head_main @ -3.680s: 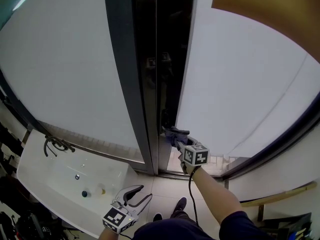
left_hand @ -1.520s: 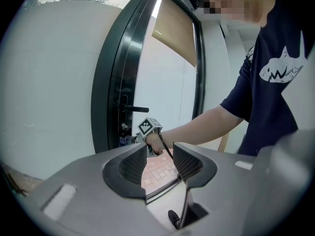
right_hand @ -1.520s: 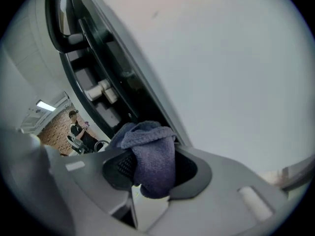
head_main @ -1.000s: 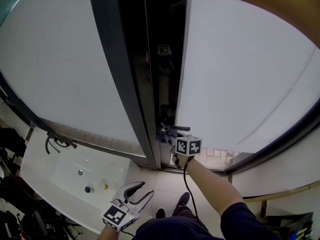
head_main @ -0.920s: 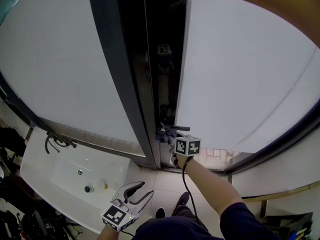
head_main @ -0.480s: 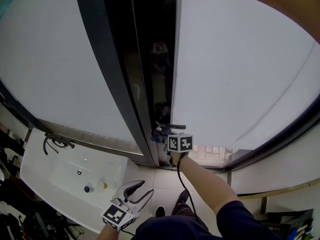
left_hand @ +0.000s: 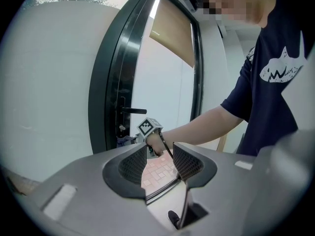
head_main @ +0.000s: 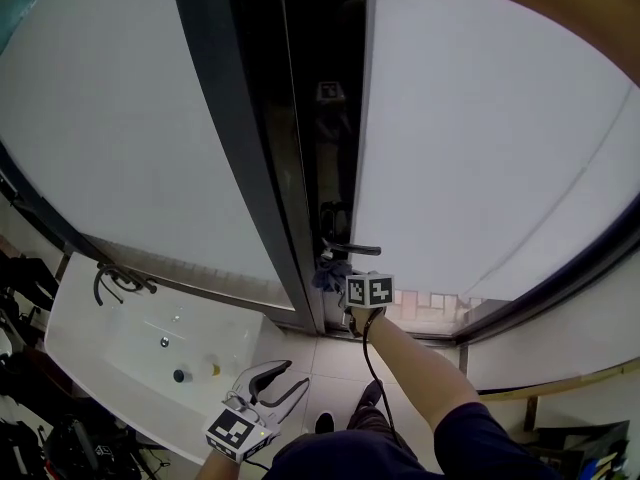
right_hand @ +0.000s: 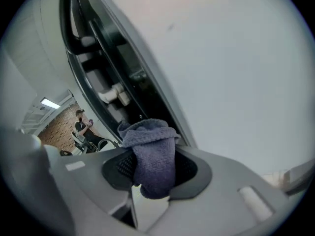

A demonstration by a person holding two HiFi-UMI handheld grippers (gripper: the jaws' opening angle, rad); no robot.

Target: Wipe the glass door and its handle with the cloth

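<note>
The door is a frosted glass panel [head_main: 480,138] in a dark frame, standing ajar, with a black lever handle [head_main: 352,249] on its edge. My right gripper [head_main: 336,274] is shut on a purple-grey cloth [head_main: 327,272] and holds it against the door's edge just below the handle. In the right gripper view the cloth [right_hand: 150,151] bulges out from between the jaws, close to the lock hardware [right_hand: 114,94] on the dark door edge. My left gripper [head_main: 272,385] hangs low at the left, open and empty. From the left gripper view the handle [left_hand: 132,111] shows above the right hand.
A white washbasin [head_main: 110,353] with a dark tap [head_main: 112,282] stands at the lower left. The dark door frame [head_main: 225,138] runs up the middle. Tiled floor [head_main: 335,373] and my shoes lie below. A wood-coloured panel [head_main: 540,8] is at the top right.
My right gripper has slid down the door's edge with the cloth, from level with the handle to just below it. The left gripper has stayed where it was.
</note>
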